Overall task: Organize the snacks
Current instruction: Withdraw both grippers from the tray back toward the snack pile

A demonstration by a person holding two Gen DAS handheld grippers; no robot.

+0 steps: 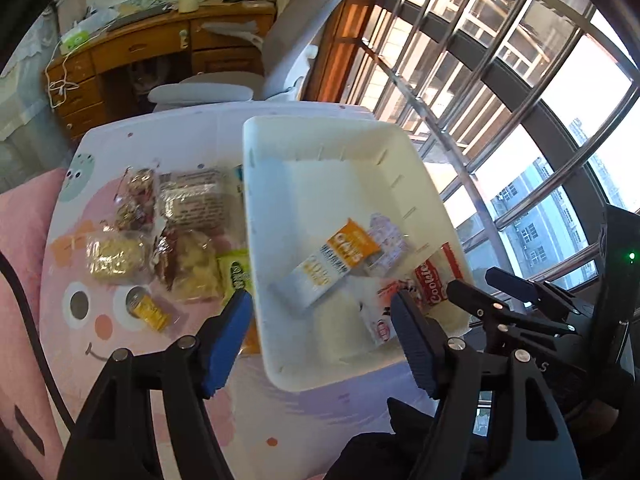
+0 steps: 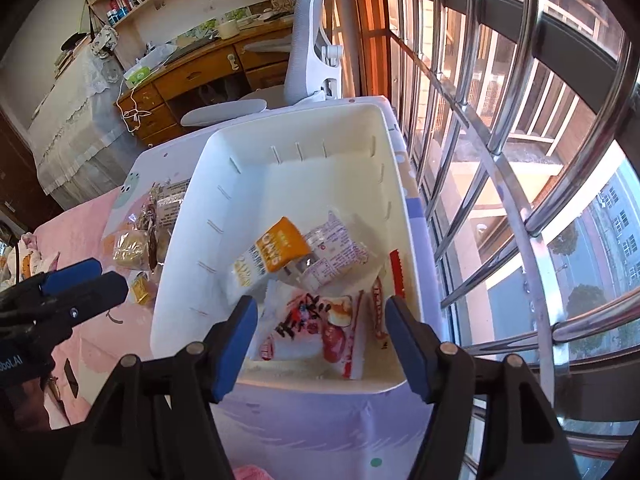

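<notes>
A white bin (image 1: 256, 200) stands on the printed table, and several snack packets lie in it. Among them are an orange-and-white packet (image 1: 332, 264), a pale purple one (image 1: 386, 246) and a red cookie pack (image 1: 430, 284). My left gripper (image 1: 320, 300) hangs open over the bin's near left rim, nothing pressed between its blue pads. My right gripper (image 2: 320, 306) is open above a white packet with red print (image 2: 312, 328) at the bin's near end. Left of the bin lie several loose snacks: clear-wrapped cakes (image 1: 116, 258), a green packet (image 1: 236, 272) and a small yellow one (image 1: 152, 312).
The table wears a pastel cartoon cover (image 1: 100, 332). Behind it stand a grey office chair (image 1: 288, 40) and a cluttered wooden desk (image 1: 140, 52). A barred window (image 1: 500, 100) runs along the right side. Pink bedding (image 1: 24, 240) lies at the left.
</notes>
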